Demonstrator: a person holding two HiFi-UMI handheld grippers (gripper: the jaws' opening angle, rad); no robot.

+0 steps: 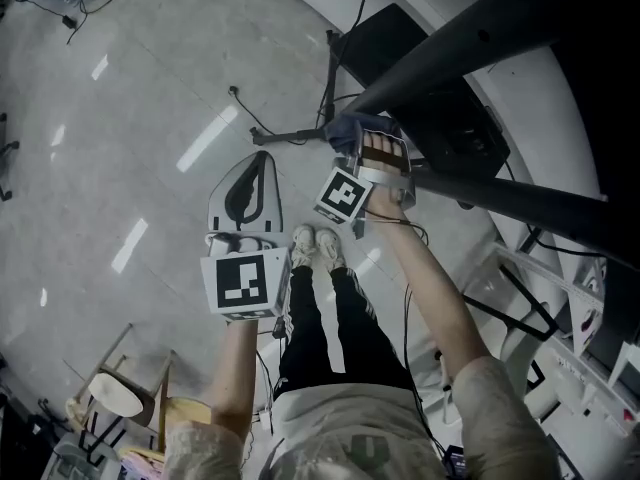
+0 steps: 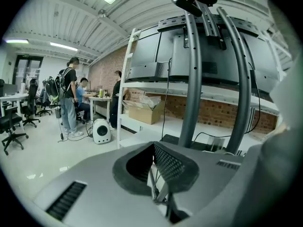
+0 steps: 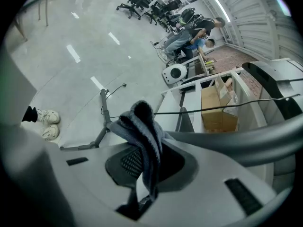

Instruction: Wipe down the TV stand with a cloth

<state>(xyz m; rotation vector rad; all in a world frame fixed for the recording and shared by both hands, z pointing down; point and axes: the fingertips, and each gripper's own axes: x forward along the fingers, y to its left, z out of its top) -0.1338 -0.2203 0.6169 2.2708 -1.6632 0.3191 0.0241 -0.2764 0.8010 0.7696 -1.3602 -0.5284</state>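
Forearms, two, bare, reaching down past the person's shoes (image 1: 317,245) toward the pale floor (image 1: 130,98).

Right gripper (image 1: 372,146): jaws clamped on a grey-blue cloth (image 1: 346,128). The folds are bunched between the pads and spill over the tips. The cloth sits at the lower end of a dark slanted tube of the stand (image 1: 480,23), above the black base (image 1: 455,133). Whether the fabric presses on the metal or hangs just beside it, I cannot tell.

Left gripper (image 1: 262,160): jaws together, nothing between them. It is held well apart from the stand, on the person's left, over bare floor.

Stand: dark curved uprights with a crossing bar, its foot on the floor beside a white rack (image 1: 520,298). No table is within reach, so the stand's own tubes and base edges serve for places.

Step in hand, by my judgement: wiping the slanted tube, with the task at an early stage.

To do it well:
- Keep the clamp firm so the cloth cannot slide out.
- Lay a broad fold on the tube, not the hard jaw tips.
- Draw along the tube's length, then turn the wrist to reach its underside.
- Finish along the base edges.
- The idle left gripper could steady an upright.
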